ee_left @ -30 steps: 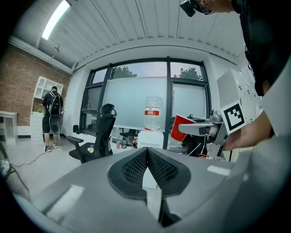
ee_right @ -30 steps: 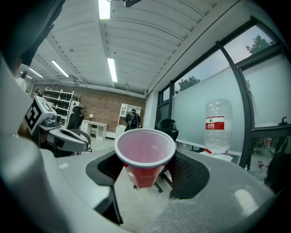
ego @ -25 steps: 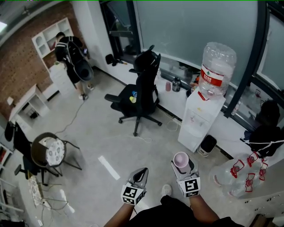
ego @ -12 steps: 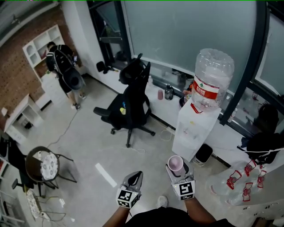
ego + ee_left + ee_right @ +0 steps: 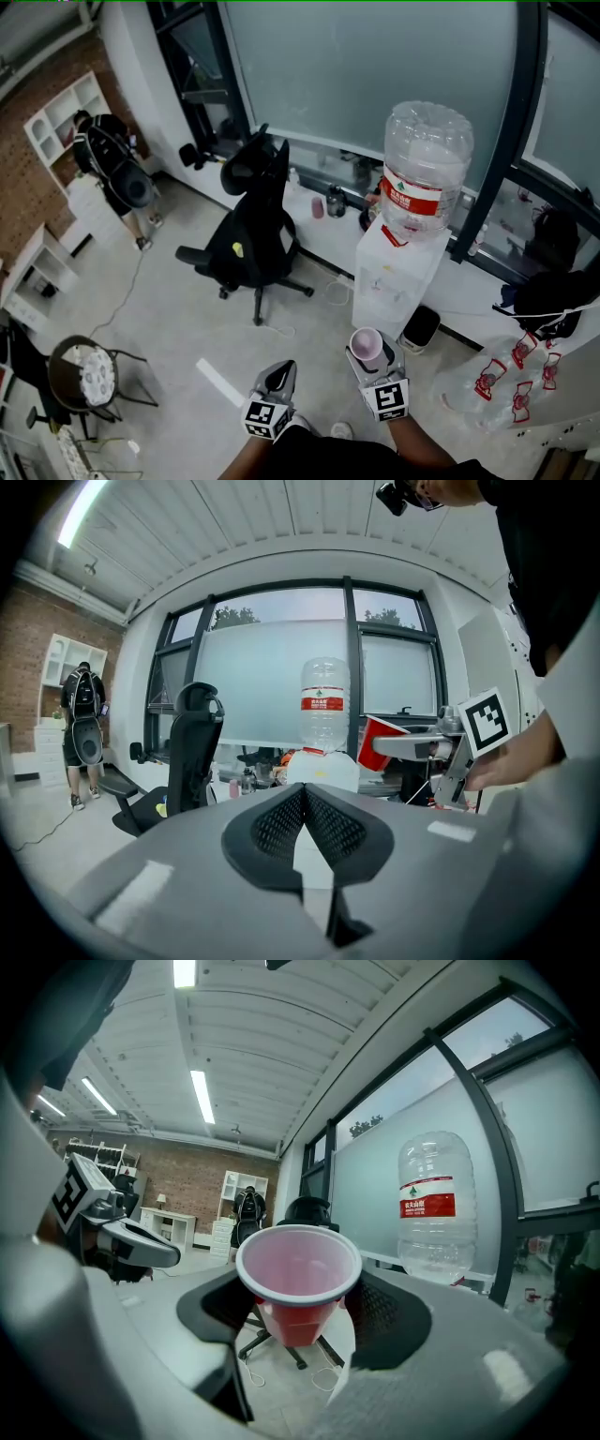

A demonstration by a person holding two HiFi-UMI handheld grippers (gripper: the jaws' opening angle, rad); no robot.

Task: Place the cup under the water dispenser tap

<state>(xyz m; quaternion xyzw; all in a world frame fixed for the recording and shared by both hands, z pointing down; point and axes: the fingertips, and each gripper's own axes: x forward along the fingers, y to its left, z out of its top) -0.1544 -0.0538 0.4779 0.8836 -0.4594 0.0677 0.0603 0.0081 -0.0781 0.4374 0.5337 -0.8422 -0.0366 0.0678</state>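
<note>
Water dispenser (image 5: 392, 281): white, with a big clear bottle (image 5: 427, 159) on top, standing ahead of me.
Right hand-held gripper (image 5: 371, 354): I see its jaws clamped on the cup.
Left hand-held gripper (image 5: 278, 375): jaws pressed together, nothing between them.
Cup (image 5: 367, 343): red, upright, held in the air near the dispenser, not touching it.

No wording is legible anywhere. The water bottle (image 5: 427, 150) atop the water dispenser (image 5: 389, 281) carries a red label (image 5: 409, 197) with a small tree emblem and white print too small to read, equally unclear in both gripper views.
</note>
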